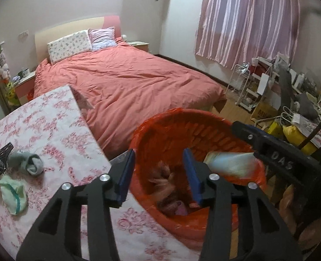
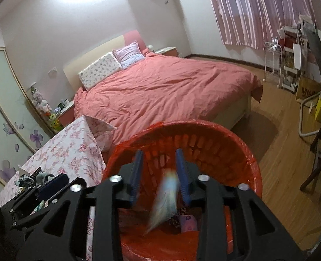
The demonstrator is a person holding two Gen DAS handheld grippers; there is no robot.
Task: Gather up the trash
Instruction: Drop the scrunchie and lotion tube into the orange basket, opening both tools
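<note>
Both claws over the red bin (image 2: 236, 143), next to the table (image 1: 51, 119). Left claw (image 1: 159, 171) partly open, nothing in it. Right claw (image 2: 159, 174) partly open w/ a pale wrapper (image 2: 167, 200) between the pads (blurred, can't tell if touching). More trash (image 1: 171, 187) at bin bottom.

Blurred pale wrapper (image 2: 167, 198) mid-air over red-lined trash basket (image 2: 236, 150) w/ scraps.

Black claw (image 1: 159, 175) frames — silver screws, blue pads (image 1: 125, 174) (one stamped "DAS").
</note>
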